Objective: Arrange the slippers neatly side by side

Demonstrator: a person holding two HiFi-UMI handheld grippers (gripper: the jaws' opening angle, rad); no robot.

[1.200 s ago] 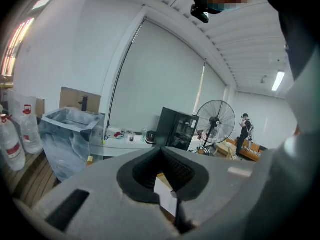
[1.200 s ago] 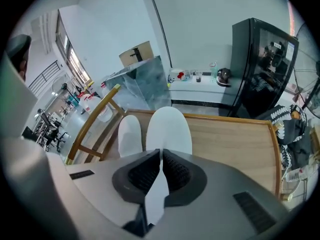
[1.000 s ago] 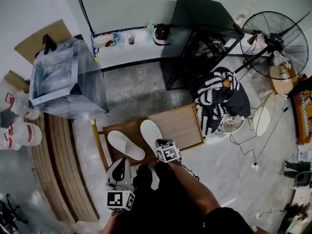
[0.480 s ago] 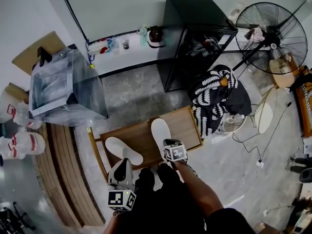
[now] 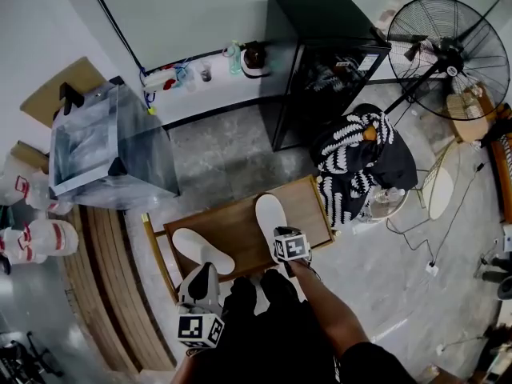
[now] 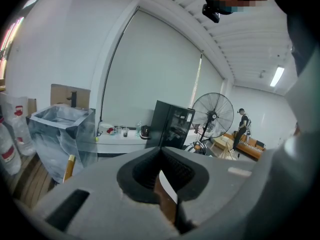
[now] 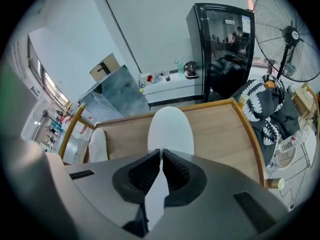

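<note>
Two white slippers lie on a low wooden table (image 5: pixel 232 224). The left slipper (image 5: pixel 202 250) lies slanted near the table's left end. The right slipper (image 5: pixel 270 217) points away from me near the middle. My right gripper (image 5: pixel 281 238) is shut on that slipper's heel. In the right gripper view the right slipper (image 7: pixel 170 128) runs forward from the right gripper (image 7: pixel 160 155), and the left slipper (image 7: pixel 97 144) lies further left. My left gripper (image 5: pixel 207 270) hovers just short of the left slipper's heel. In its own view the left gripper (image 6: pixel 161 153) is shut, with nothing seen held.
A black cabinet (image 5: pixel 320 62) and a standing fan (image 5: pixel 456 46) are beyond the table. A striped black-and-white cloth (image 5: pixel 356 154) is heaped at the table's right end. A plastic-wrapped box (image 5: pixel 104 138) and wooden planks (image 5: pixel 96 278) are to the left. Cables cross the floor on the right.
The right gripper has carried the right slipper to the right, widening the gap between the two slippers. The left gripper has shifted a little; the left slipper stays put.
</note>
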